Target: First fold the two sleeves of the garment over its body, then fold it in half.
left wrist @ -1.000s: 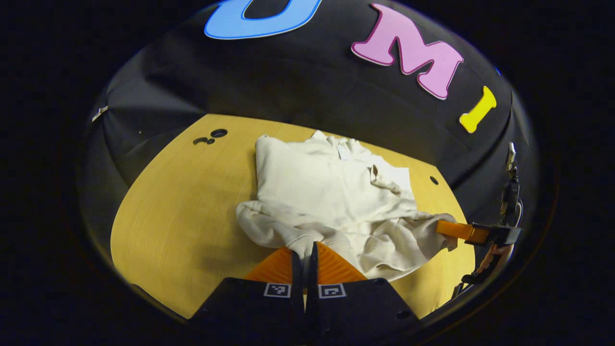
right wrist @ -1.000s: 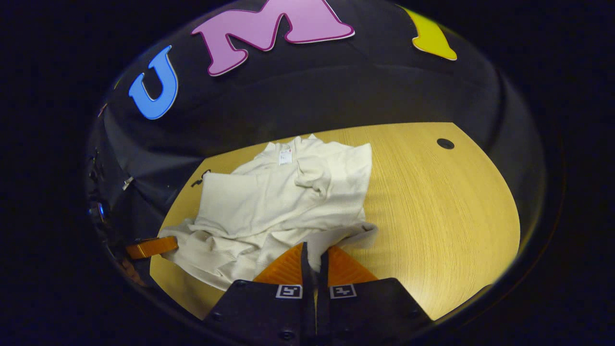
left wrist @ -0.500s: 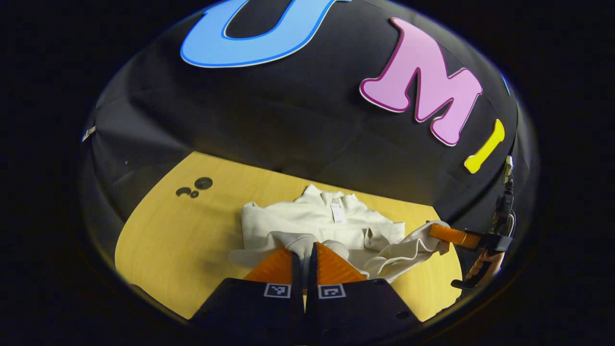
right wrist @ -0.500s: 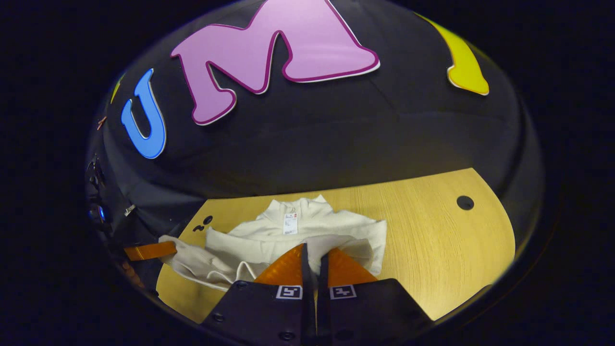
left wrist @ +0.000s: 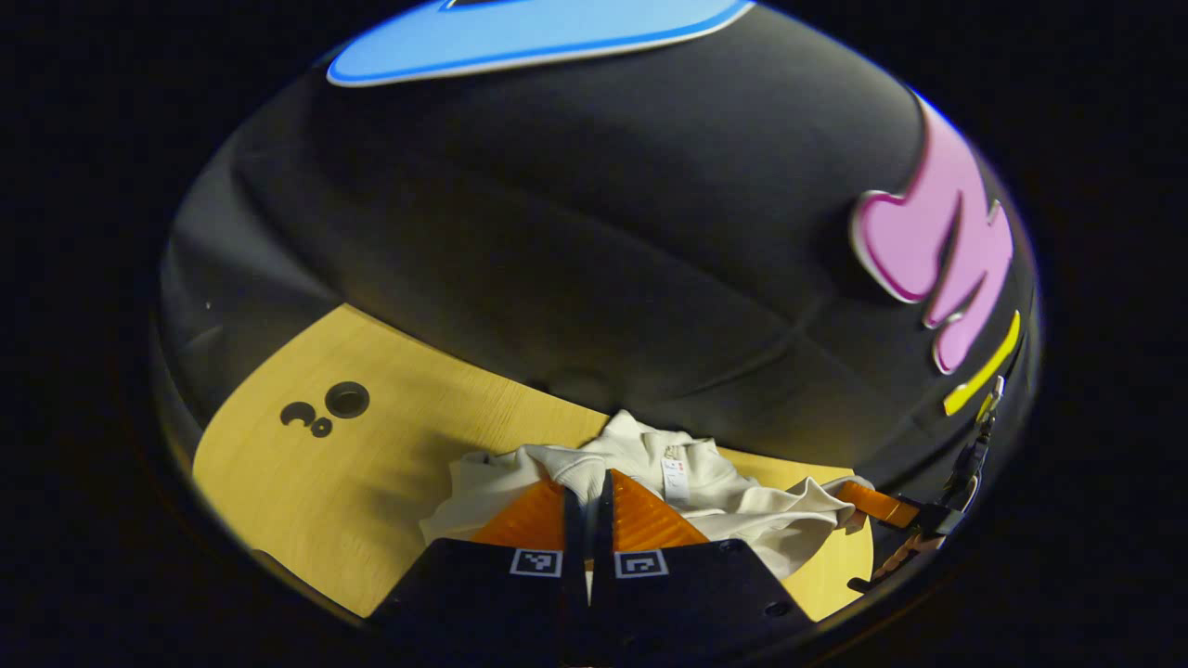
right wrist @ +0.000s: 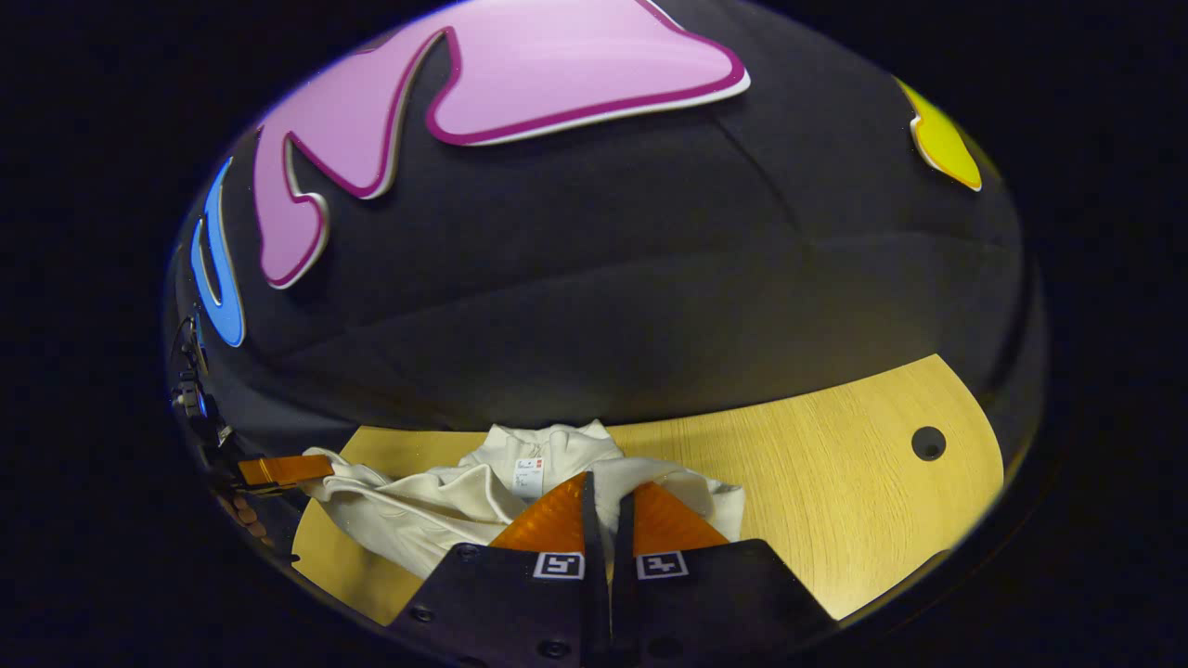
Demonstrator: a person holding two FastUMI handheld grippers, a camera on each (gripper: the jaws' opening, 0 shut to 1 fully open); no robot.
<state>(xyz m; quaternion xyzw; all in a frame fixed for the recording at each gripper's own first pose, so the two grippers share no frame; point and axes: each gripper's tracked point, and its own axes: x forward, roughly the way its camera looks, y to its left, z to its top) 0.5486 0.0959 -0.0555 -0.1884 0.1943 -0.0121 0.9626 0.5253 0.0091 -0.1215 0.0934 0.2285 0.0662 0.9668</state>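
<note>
Over the last second I've swept both hems forward: the garment went from lying mostly open across the table to bunched up near the collar end, with far less of its body showing ahead of my fingers. My read: sleeves are already over the body and this is the fold-in-half, hem nearly at the collar. Not laid down yet.

Left hand-held gripper: fingers closed together, pinching cream cloth at the tips. In the left gripper view the garment sits right at my fingertips and spreads toward 2 o'clock, neck label just beyond the tips at 1 o'clock.

Right hand-held gripper: also clamped on a fold of the hem. In the right gripper view the garment runs from the tips out toward 9 o'clock, where the other gripper holds its corner; label at 11 o'clock, collar just past it at 12.

Garment is on the table near the booth wall, hem side lifted off the surface in both grips. Cloth between the grippers sags slightly, so I'd guess it needs tension before release.
</note>
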